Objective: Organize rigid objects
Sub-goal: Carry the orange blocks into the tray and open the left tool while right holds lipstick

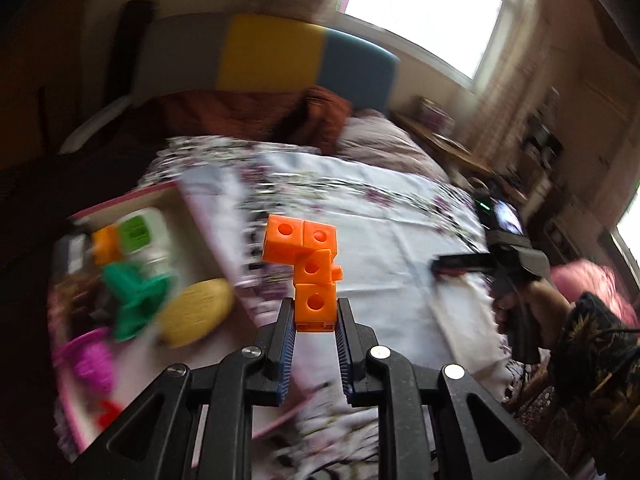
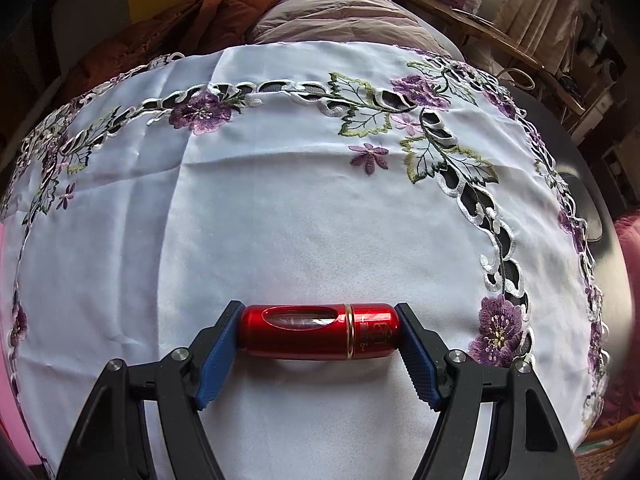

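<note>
My left gripper (image 1: 316, 314) is shut on the bottom cube of an orange piece of snapped-together cubes (image 1: 308, 264), held up above the table. To its left lies a pink-rimmed box (image 1: 132, 196) with toys: a green piece (image 1: 136, 300), a yellow oval (image 1: 198, 312), a magenta item (image 1: 90, 360), an orange block (image 1: 106, 244). In the right wrist view my right gripper (image 2: 320, 334) is shut endwise on a red metallic cylinder (image 2: 320, 334) just over the white cloth (image 2: 300, 208). The right gripper also shows in the left wrist view, held by a hand (image 1: 516, 312).
An embroidered white tablecloth with purple flowers (image 2: 208, 114) covers the table. Behind it are a rust-coloured blanket (image 1: 248, 120), a pillow (image 2: 340, 20) and a yellow and blue headboard (image 1: 280, 56). A wooden shelf (image 2: 480, 28) stands at the right.
</note>
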Demonstrator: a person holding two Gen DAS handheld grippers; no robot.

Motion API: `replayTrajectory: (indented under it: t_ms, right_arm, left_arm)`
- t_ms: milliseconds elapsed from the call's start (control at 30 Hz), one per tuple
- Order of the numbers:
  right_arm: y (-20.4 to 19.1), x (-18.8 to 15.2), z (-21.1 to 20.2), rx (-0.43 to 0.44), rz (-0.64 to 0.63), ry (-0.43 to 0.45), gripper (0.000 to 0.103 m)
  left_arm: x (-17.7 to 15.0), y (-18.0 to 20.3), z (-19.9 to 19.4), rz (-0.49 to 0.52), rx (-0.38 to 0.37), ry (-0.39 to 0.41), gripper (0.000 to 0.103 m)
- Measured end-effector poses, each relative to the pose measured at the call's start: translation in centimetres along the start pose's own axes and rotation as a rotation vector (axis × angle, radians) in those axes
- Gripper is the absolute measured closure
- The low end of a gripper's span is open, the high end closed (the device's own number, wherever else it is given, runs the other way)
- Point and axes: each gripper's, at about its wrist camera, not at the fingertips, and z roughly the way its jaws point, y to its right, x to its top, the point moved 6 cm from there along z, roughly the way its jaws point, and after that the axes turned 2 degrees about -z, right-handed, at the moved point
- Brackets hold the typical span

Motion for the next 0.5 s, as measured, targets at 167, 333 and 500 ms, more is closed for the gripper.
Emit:
replayTrajectory:
  t_ms: [167,333,500]
  right_arm:
    - [-0.2,0.0,-0.1,0.002,-0.007,0.000,0.029]
    - [-0.4,0.0,-0.1,0.004,-0.013,0.000,0.029]
    - [-0.4,0.0,-0.2,0.004,-0.013,0.000,0.029]
  left_arm:
    - [-1.8,-6.7,-2.0,-0.116,0.082,-0.011,0.085]
    - [-3.8,-9.9,-1.1,-0.219,0.099,-0.064,0.085]
    - [-4.4,-10.1,0.2,-0.246,0.118,-0.101,0.085]
